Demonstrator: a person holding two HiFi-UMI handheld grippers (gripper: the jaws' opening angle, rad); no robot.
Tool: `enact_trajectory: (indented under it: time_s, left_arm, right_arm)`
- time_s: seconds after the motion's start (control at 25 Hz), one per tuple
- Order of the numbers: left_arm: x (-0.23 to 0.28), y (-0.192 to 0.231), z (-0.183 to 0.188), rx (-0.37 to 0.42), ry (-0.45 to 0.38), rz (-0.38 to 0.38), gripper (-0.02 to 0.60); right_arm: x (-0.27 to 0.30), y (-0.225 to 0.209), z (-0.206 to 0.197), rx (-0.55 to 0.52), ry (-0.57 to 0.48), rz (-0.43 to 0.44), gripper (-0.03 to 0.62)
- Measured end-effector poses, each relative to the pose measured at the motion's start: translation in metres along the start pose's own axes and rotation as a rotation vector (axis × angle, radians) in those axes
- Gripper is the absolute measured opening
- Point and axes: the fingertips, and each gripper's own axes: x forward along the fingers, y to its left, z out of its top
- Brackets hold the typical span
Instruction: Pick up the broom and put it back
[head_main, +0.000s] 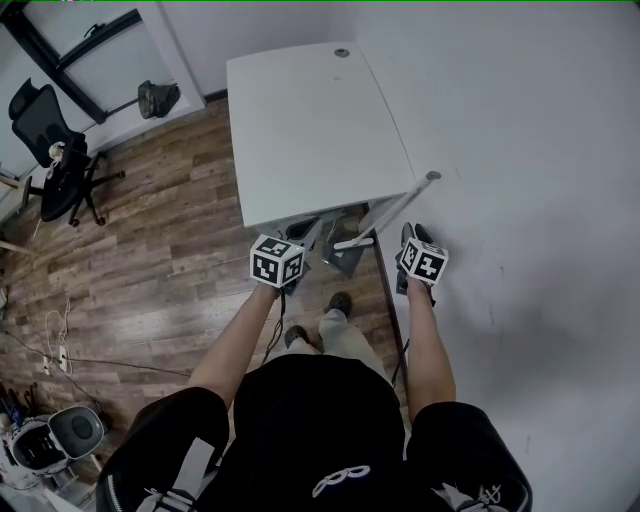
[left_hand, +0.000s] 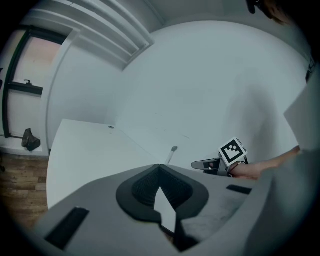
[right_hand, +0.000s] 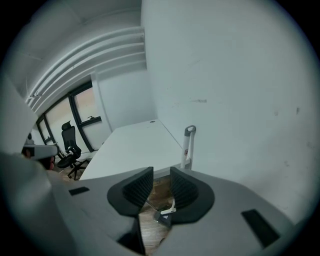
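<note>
The broom (head_main: 402, 204) has a white handle with a grey loop at its top. It leans at the near right corner of the white table (head_main: 310, 120), by the wall. Its handle top shows past my right gripper (right_hand: 161, 172), as the broom (right_hand: 188, 145) standing upright just ahead. That gripper is open, with only floor and a grey dustpan-like base (right_hand: 165, 216) seen through the gap. My left gripper (left_hand: 159, 167) is shut with nothing in it, in front of the table edge. From there the broom (left_hand: 172, 152) and the right gripper (left_hand: 212, 163) are seen off to the right.
A white wall (head_main: 540, 150) runs along the right. A black office chair (head_main: 52, 150) stands at the far left on the wood floor. Cables with a power strip (head_main: 55, 350) and a round appliance (head_main: 65, 432) lie at the left. The person's shoes (head_main: 338, 302) stand below the table.
</note>
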Motion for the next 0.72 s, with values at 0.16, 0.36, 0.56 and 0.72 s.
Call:
enact_trajectory:
  time_s: [0.16, 0.36, 0.56, 0.72]
  left_arm:
    - [-0.028, -0.007, -0.005, 0.004, -0.015, 0.004, 0.011]
    - [-0.066, -0.011, -0.009, -0.008, -0.043, 0.028, 0.011]
    - [-0.095, -0.023, -0.021, 0.020, -0.053, 0.048, 0.011]
    - [-0.113, -0.034, -0.027, 0.055, -0.059, 0.068, 0.011]
  right_arm:
    - [-0.033, 0.014, -0.007, 0.010, -0.037, 0.008, 0.091]
    - [-0.073, 0.036, -0.010, -0.004, -0.071, 0.024, 0.044]
    - [-0.113, 0.052, -0.016, -0.020, -0.113, 0.056, 0.025]
    - [-0.141, 0.064, -0.020, -0.046, -0.150, 0.091, 0.025]
